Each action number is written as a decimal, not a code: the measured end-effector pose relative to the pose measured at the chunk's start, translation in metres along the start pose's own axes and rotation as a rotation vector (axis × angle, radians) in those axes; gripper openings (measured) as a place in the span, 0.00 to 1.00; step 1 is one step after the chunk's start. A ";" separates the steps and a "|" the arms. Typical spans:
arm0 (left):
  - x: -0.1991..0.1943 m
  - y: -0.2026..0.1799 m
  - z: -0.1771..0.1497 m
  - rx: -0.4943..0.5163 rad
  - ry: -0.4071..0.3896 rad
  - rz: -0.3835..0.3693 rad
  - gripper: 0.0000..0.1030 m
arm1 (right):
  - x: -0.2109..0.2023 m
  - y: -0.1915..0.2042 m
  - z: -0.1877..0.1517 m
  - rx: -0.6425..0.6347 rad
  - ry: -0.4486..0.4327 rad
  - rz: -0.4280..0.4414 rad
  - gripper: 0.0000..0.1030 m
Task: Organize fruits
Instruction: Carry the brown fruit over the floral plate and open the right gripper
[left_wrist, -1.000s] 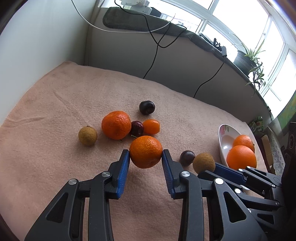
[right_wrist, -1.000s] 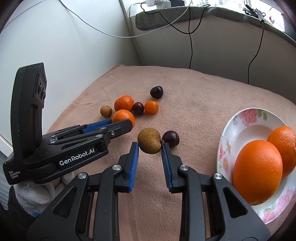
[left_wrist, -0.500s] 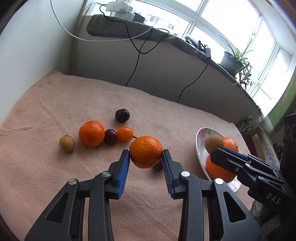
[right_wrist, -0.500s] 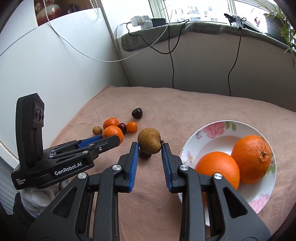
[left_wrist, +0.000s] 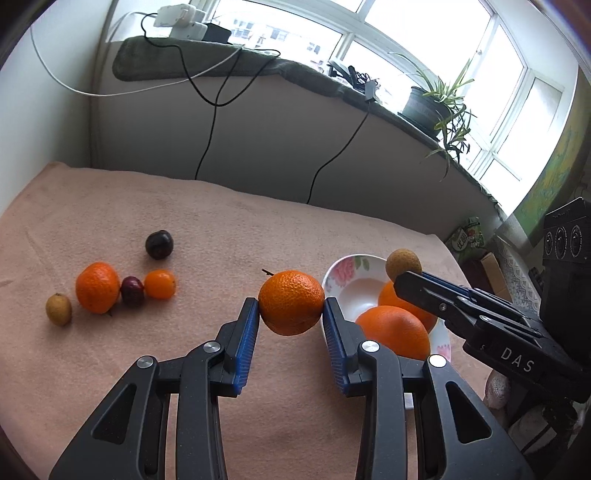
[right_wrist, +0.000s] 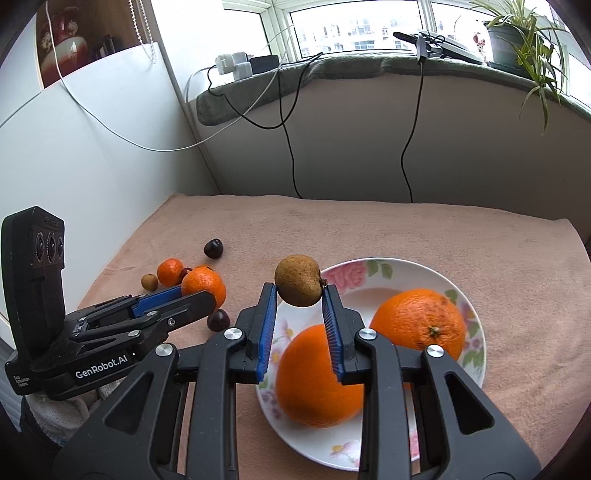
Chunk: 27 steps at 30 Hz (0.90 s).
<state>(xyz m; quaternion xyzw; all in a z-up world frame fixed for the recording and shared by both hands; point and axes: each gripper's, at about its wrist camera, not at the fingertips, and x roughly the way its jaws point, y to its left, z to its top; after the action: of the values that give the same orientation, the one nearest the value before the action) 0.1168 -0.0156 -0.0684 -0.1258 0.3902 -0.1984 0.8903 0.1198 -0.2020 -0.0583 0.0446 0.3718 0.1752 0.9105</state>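
Closest in, the left hand-held gripper (left_wrist: 291, 314) has its blue pads clamped on both sides of a tangerine (left_wrist: 291, 302), lifted clear of the pinkish-tan towel (left_wrist: 258, 229) that covers the bench, just left of the flowered plate (right_wrist: 373, 271). Right beside it, the right hand-held gripper (right_wrist: 299, 295) is squeezed nearly all the way in on a small brown round fruit, looks like a longan (right_wrist: 298, 280), and holds it in the air over the near-left part of the plate. On the plate itself sit two big oranges: one nearer (right_wrist: 314, 376), partly hidden behind the right gripper's fingers, and one further right (right_wrist: 417, 319) with its stem end facing up. A dark cherry (right_wrist: 218, 319) lies on the towel just left of the plate, under the tip of the left gripper as the right camera sees it. Further out to the left is the leftover bunch, all sitting on the towel: another longan (left_wrist: 58, 309) at the far left end, then a tangerine (left_wrist: 97, 287), a dark red cherry (left_wrist: 132, 290) tucked against it, and a little kumquat-sized orange fruit (left_wrist: 159, 284) touching the cherry. A bit beyond those, on its own, is a darker cherry (left_wrist: 159, 244). Way at the back there's the window ledge with a potted spider plant (left_wrist: 436, 99) and some black cables (left_wrist: 207, 122) hanging down the wall.
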 end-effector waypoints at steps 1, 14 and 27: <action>0.002 -0.003 0.001 0.006 0.002 -0.004 0.33 | 0.000 -0.004 0.001 0.003 0.001 -0.003 0.26; 0.027 -0.032 0.004 0.050 0.033 -0.028 0.33 | 0.006 -0.028 0.008 0.017 0.017 -0.015 0.26; 0.036 -0.037 0.005 0.066 0.051 -0.035 0.33 | 0.012 -0.035 0.008 0.027 0.026 -0.007 0.26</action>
<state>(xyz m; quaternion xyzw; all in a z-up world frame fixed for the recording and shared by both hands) 0.1328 -0.0644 -0.0742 -0.0980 0.4039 -0.2296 0.8801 0.1435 -0.2300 -0.0684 0.0532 0.3863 0.1676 0.9054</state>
